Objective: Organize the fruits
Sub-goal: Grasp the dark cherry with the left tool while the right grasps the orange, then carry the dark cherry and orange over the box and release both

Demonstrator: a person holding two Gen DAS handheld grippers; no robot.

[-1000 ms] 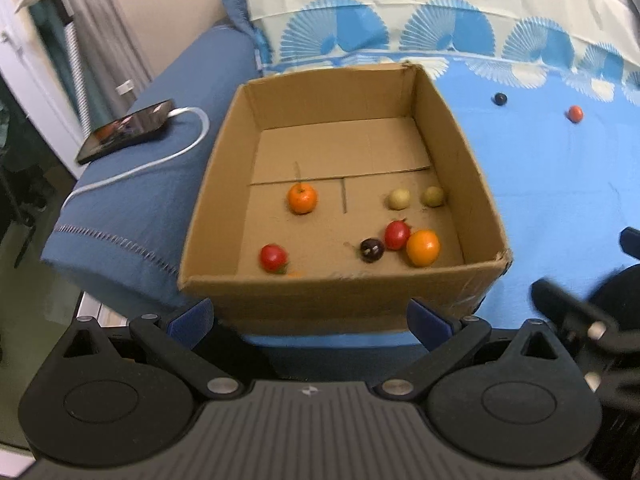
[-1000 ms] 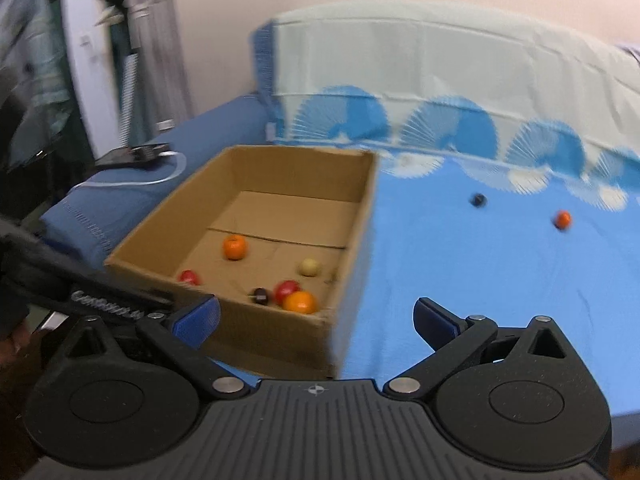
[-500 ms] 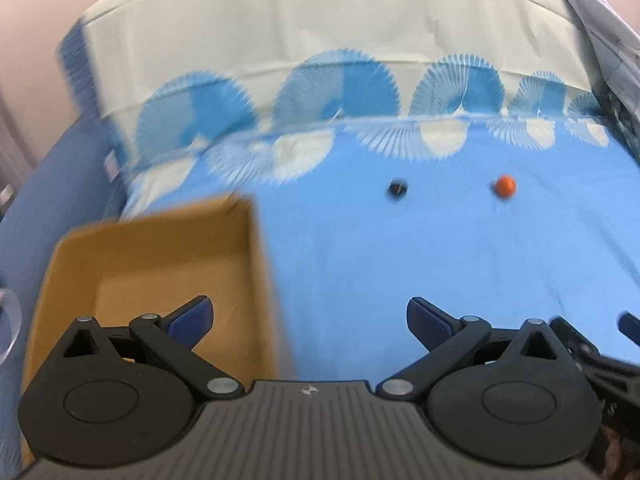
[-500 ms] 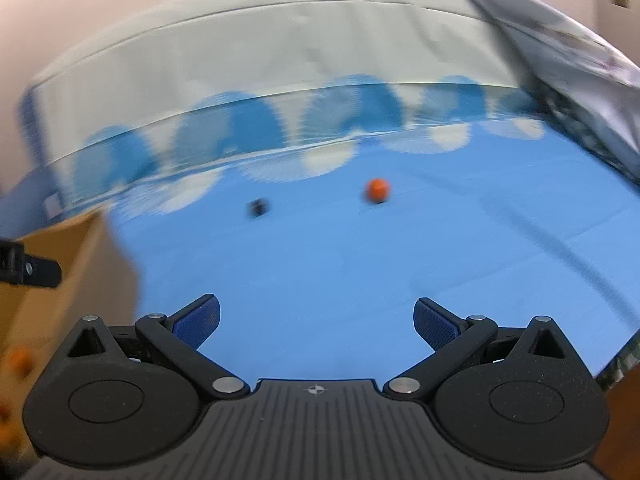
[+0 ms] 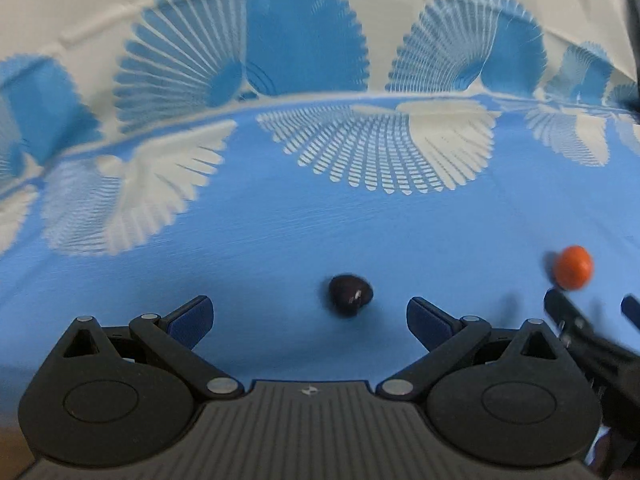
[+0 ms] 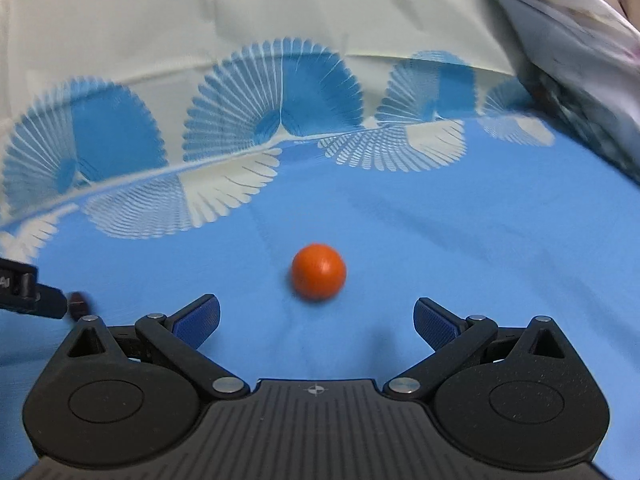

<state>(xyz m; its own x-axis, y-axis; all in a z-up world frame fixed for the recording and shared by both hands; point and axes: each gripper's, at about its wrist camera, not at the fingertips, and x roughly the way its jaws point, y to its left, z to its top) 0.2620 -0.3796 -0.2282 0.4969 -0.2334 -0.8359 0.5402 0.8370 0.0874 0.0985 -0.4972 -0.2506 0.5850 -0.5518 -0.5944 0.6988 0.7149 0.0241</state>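
Observation:
A small dark purple fruit (image 5: pixel 350 294) lies on the blue bedsheet (image 5: pixel 280 232), just ahead of my open, empty left gripper (image 5: pixel 308 314) and slightly right of its centre. A small orange fruit (image 6: pixel 318 271) lies on the bedsheet (image 6: pixel 460 240) just ahead of my open, empty right gripper (image 6: pixel 316 316). The orange fruit also shows at the right of the left wrist view (image 5: pixel 573 267), with the right gripper's fingers (image 5: pixel 568 312) just below it. The left gripper's finger (image 6: pixel 32 296) shows at the left edge of the right wrist view. The cardboard box is out of view.
The sheet's white and blue fan-patterned part rises behind the fruits (image 5: pixel 256 52). A grey patterned cloth (image 6: pixel 580 60) hangs at the far right of the right wrist view.
Both grippers have swung away from the cardboard box and moved forward over the bed. Each fruit is now much closer, just in front of its gripper. The box has left both views.

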